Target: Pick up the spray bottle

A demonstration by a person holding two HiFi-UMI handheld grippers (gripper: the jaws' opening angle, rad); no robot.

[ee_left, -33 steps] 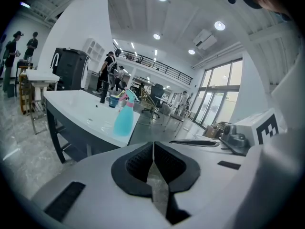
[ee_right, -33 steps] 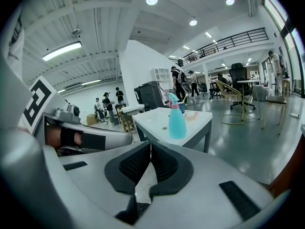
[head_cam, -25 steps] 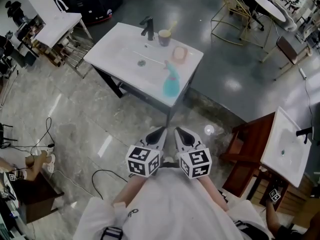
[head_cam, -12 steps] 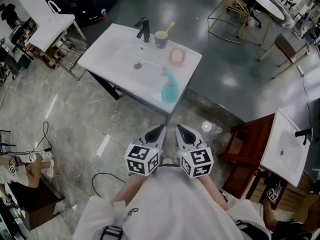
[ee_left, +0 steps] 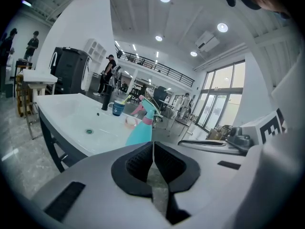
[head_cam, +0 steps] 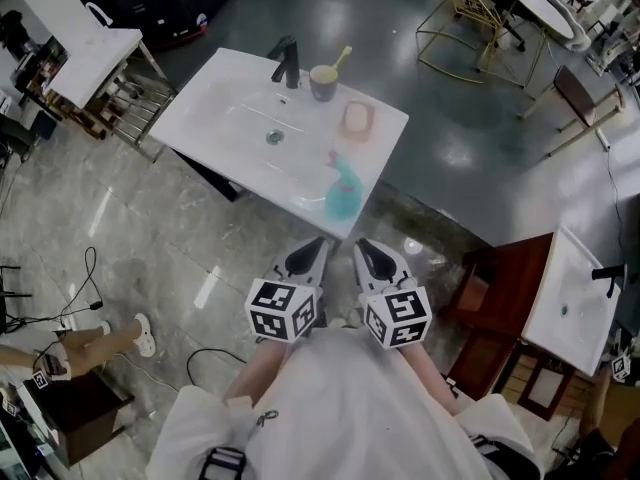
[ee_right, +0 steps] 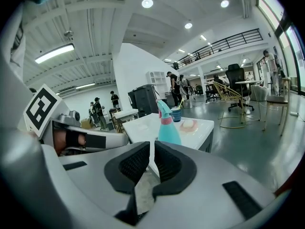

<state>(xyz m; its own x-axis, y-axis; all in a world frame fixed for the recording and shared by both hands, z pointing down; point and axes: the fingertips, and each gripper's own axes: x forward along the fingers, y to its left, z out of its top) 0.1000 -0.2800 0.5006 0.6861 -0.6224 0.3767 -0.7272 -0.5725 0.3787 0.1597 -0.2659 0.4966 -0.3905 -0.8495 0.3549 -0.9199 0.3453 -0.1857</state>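
sink counter [head_cam: 215, 108] w/ teal spray bottle [head_cam: 342, 194]; left gripper [head_cam: 309, 255] & right gripper [head_cam: 370, 258] both closed, empty.

No word, brand or number reads clearly on any item in view. Cup [ee_left: 117, 108]: one white mark on its dark side, shaped like a single character, too small to read for certain. Cube [head_cam: 283, 310] on left gripper [head_cam: 318, 246] and cube [head_cam: 397, 317] on right gripper [head_cam: 360, 248]: black-and-white square marker patterns on each visible face, no letters or digits.
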